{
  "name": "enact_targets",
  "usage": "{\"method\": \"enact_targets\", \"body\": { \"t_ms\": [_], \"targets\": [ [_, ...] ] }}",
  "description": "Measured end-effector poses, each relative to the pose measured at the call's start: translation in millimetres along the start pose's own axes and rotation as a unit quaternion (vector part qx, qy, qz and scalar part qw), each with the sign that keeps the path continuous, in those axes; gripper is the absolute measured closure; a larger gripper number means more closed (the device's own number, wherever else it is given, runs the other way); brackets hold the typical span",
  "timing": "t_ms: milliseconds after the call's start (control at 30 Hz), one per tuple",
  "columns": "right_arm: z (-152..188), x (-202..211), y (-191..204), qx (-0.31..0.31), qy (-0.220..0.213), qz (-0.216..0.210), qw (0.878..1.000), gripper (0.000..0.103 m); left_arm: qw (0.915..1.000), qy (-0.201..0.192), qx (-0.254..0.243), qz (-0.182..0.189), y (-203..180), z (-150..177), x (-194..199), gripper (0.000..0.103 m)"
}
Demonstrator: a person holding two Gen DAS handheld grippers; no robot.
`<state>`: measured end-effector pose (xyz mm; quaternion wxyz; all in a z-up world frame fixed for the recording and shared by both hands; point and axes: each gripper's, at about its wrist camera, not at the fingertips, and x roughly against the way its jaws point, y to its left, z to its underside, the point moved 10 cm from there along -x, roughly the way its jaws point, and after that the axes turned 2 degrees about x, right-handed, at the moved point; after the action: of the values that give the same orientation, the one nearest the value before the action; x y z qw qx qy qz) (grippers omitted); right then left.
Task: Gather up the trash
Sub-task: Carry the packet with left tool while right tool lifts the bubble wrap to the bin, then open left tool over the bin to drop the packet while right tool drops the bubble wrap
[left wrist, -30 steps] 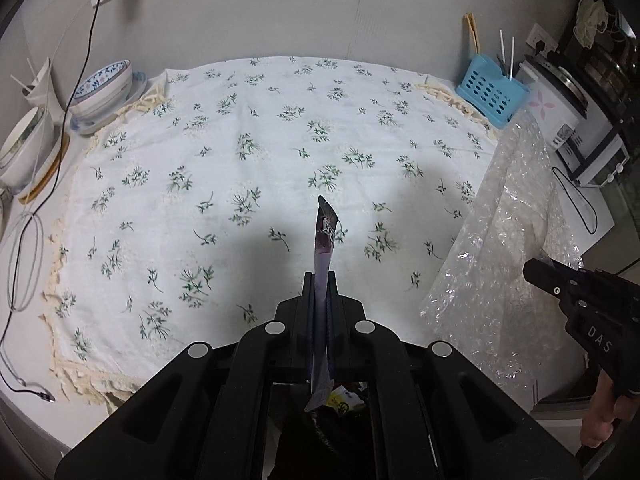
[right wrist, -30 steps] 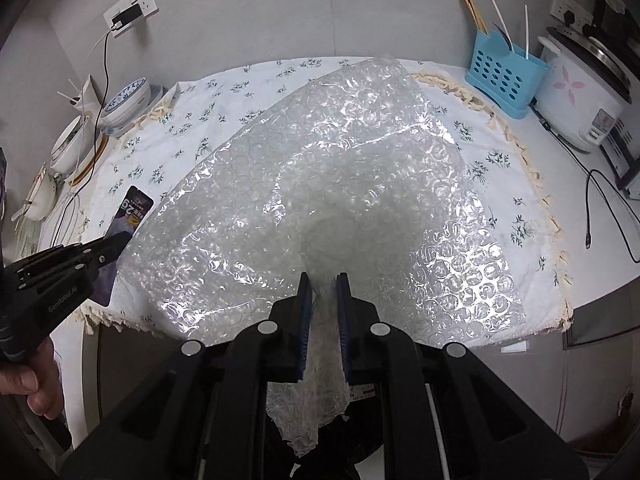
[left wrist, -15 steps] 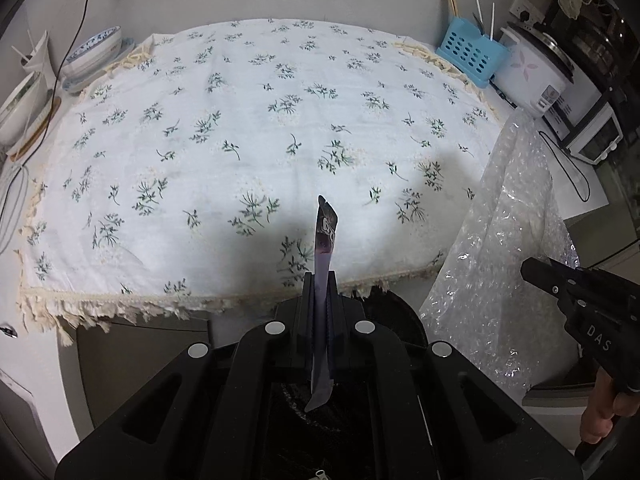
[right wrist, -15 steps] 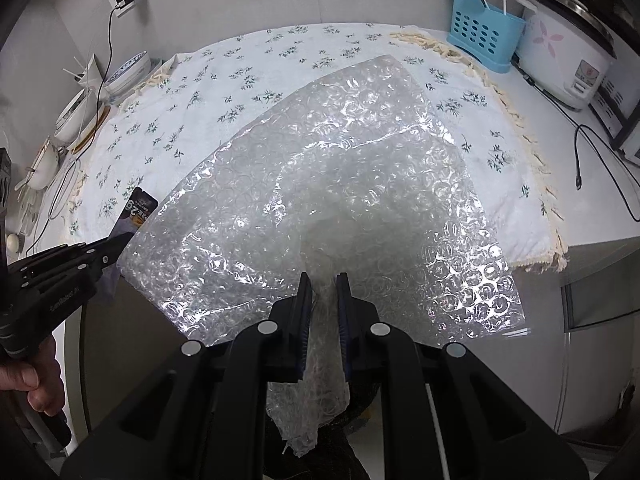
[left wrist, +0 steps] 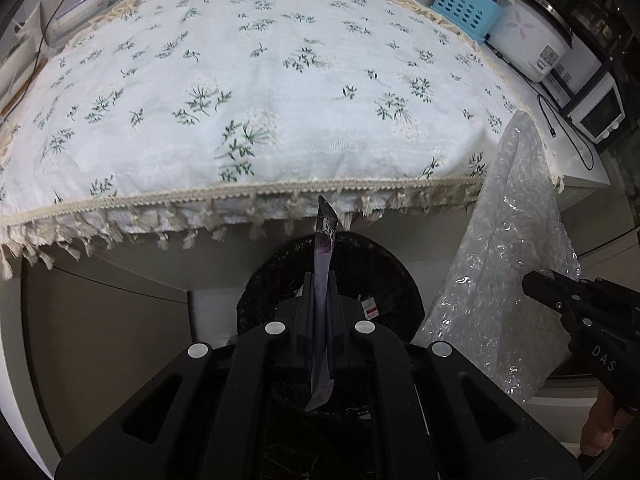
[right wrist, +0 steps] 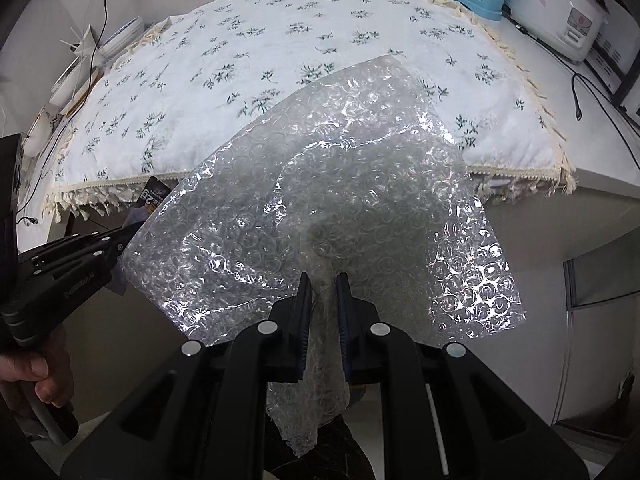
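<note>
My left gripper (left wrist: 320, 292) is shut on a dark purple snack wrapper (left wrist: 325, 248), held edge-on in front of the table edge, above a black-lined trash bin (left wrist: 384, 276) on the floor. My right gripper (right wrist: 322, 280) is shut on a large sheet of clear bubble wrap (right wrist: 340, 184), which hangs past the table's front edge. The bubble wrap also shows in the left wrist view (left wrist: 508, 256), to the right of the bin. The left gripper (right wrist: 116, 240) and the wrapper (right wrist: 150, 196) show at the left of the right wrist view.
The table carries a white floral cloth (left wrist: 260, 80) with a fringed edge. A blue basket (left wrist: 464, 10), a rice cooker (left wrist: 532, 40) and a small oven (left wrist: 600, 112) stand at the back right. Bowls and cables lie at the left (right wrist: 80, 72).
Both grippers have pulled back and down off the table, each with its item. The table edge and the trash bin have come into view under the left gripper.
</note>
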<state>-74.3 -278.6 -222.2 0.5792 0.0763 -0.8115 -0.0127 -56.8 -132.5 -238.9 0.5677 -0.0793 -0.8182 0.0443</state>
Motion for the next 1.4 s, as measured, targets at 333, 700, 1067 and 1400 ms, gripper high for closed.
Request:
{"method": "enact_targets", "body": {
  "t_ms": [333,700,1067,1400],
  "targets": [
    [33.5,-26.1,-13.8,-0.013,0.025,0.009,1.000,0.091,0.9999,0.013,-0.007,0.001,-15.9,28.8,-38.5,0.099],
    [60.7,-34.8,-46.4,-0.041,0.049,0.031,0.997,0.091,0.9989,0.035,-0.028,0.014,-32.9,43.2,-74.6,0.098],
    [64.5,-52.2,-46.2,-0.039,0.070,0.031,0.996,0.091,0.9998,0.014,-0.003,0.011,-22.2,32.2,-70.7,0.043],
    [62.2,-96.4,8.8,0.008,0.099,0.004,0.995,0.091,0.9994,-0.011,0.012,-0.030,22.9,33.6,-45.8,0.008]
  ]
}}
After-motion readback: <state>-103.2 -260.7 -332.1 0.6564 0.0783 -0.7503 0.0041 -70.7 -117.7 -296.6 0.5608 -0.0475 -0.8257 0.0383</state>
